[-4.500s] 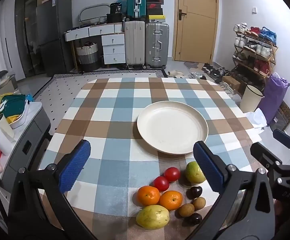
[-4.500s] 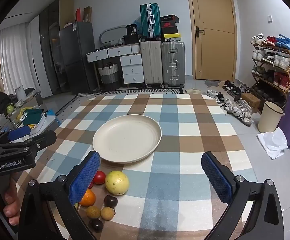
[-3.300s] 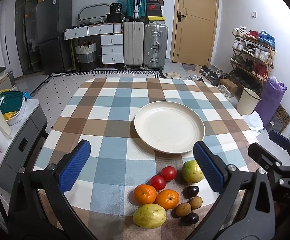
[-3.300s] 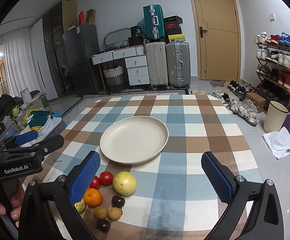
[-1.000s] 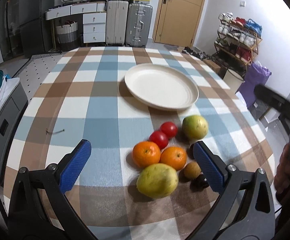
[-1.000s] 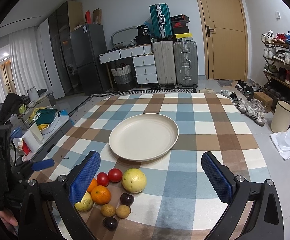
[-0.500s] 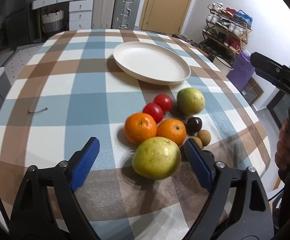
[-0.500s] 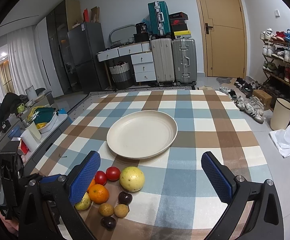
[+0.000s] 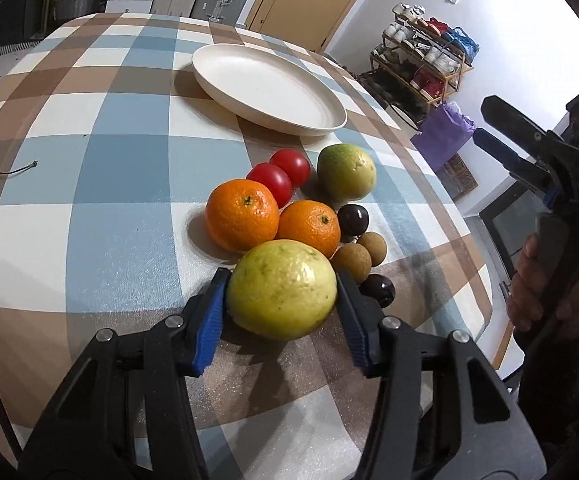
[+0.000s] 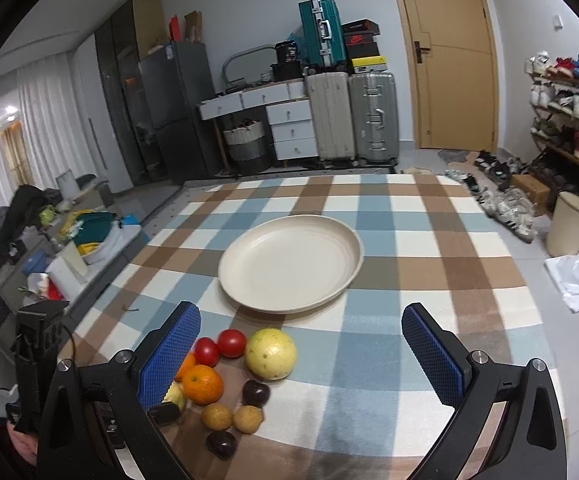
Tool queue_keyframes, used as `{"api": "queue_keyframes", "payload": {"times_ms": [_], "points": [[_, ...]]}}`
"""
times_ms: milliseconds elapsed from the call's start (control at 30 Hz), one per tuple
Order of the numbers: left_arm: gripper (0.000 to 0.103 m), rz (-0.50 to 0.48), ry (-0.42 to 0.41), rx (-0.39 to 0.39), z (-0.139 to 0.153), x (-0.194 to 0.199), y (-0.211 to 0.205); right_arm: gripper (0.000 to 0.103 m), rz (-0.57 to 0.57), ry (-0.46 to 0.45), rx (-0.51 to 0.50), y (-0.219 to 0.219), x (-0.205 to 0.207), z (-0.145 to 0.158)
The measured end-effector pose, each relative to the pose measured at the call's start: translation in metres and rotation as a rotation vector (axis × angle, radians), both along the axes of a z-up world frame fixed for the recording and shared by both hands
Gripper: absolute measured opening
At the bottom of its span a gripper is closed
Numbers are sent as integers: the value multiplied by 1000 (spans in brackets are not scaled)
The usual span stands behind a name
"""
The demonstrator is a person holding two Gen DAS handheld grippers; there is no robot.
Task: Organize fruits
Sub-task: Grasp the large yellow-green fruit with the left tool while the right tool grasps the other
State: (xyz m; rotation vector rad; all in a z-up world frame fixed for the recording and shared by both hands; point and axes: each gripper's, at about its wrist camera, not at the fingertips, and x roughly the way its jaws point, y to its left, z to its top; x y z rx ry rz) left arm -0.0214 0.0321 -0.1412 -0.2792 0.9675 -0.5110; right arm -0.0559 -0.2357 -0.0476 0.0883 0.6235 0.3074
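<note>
The left hand-held gripper (image 9: 281, 312) clamps a yellow-green, speckled guava (image 9: 281, 289) on the tabletop (image 9: 121, 216); the right hand-held gripper (image 10: 301, 360) gapes wide.

Even indoor light, soft shadows under fruit; heavy fisheye bending, dark vignetted corners (right edge overexposed).

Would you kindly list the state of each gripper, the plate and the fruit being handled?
left gripper: shut on the near guava, pads against both its sides
near guava: gripped, resting on the tablecloth
right gripper: open, holding nothing
plate: empty, upright
</note>
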Motion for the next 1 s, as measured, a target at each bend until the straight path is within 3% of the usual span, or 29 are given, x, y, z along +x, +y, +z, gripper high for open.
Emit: {"api": "queue_keyframes", "payload": {"times_ms": [300, 700, 1000], "points": [[49, -7, -15, -14, 6, -7, 4, 103, 90, 7, 115, 0, 5, -8], [49, -25, -41, -52, 20, -15, 17, 102, 79, 100, 104, 4, 28, -33], [49, -43, -55, -59, 30, -17, 20, 88, 106, 171, 64, 20, 44, -59]]}}
